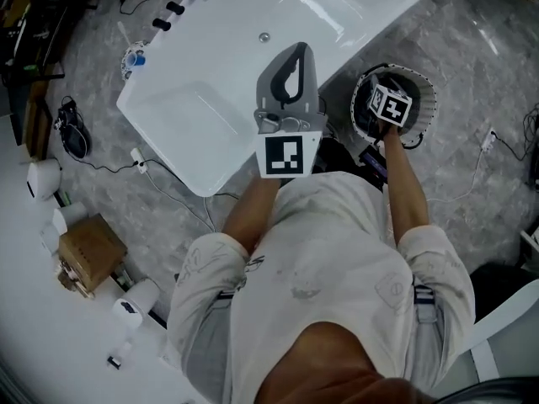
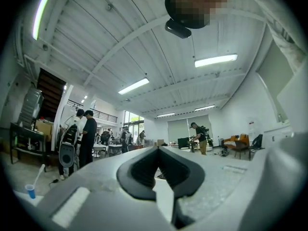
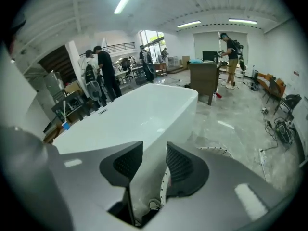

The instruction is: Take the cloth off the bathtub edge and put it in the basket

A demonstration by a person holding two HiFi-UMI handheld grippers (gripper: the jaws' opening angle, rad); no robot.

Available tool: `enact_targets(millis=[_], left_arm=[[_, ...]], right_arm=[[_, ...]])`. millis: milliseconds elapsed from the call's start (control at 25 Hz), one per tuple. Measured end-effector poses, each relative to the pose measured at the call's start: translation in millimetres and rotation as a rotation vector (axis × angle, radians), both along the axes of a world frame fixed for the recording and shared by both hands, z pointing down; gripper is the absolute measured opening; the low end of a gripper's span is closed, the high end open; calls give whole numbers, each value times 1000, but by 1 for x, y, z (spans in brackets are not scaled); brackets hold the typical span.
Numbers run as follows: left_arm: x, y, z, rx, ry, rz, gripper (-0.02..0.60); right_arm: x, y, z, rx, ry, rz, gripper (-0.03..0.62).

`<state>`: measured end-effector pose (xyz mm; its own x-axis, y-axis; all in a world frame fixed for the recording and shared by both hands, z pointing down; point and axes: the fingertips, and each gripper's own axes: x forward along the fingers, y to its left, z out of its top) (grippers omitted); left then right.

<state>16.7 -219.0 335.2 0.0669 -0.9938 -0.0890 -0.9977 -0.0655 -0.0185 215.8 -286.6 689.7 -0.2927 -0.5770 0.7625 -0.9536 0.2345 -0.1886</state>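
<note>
The left gripper (image 1: 299, 50) hangs over the white bathtub (image 1: 219, 82) with its jaws pressed together on nothing. The right gripper (image 3: 151, 160) is above the round basket (image 1: 431, 99) just beside the tub, its jaws a little apart and empty. The basket's inside shows only a dark mass, possibly the cloth (image 1: 417, 87), though the marker cube (image 1: 389, 103) covers much of it.

Light: ceiling strip lights (image 2: 215, 60) are shining bright and even, daylight is glowing through far windows (image 2: 131, 121) | Glare: white bathtub (image 1: 337, 23) is gleaming, nearly washing out | Shadows: falling soft and faint on the floor (image 1: 472, 99) | Edges: gripper views are bending, darkening at corners | Focus: near foreground is blurring
</note>
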Motion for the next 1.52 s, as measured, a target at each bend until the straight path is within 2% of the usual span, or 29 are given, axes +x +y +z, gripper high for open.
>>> enact_targets(millis=[320,560,840,1040,1280,1520], left_arm=[[-76,36,-9,22,-23,-209,2],[-137,83,-11,25,-19,-387,2],[-184,162,-36,41,-29,-603,2],[-227,211,-25,35,-35,-740,2],[-257,257,-26,42,-14,-849,2],[-270,285,-37,67,-43,-910,2]], right_arm=[[-116,-15,-59,130,-85,-248,158],[-209,4,-97,200,-147,-450,158],[-300,56,-173,294,-247,-669,159],[-369,102,-210,384,-324,-828,160],[-416,149,-271,550,-370,-974,160],[-419,185,-349,781,-476,-1016,159]])
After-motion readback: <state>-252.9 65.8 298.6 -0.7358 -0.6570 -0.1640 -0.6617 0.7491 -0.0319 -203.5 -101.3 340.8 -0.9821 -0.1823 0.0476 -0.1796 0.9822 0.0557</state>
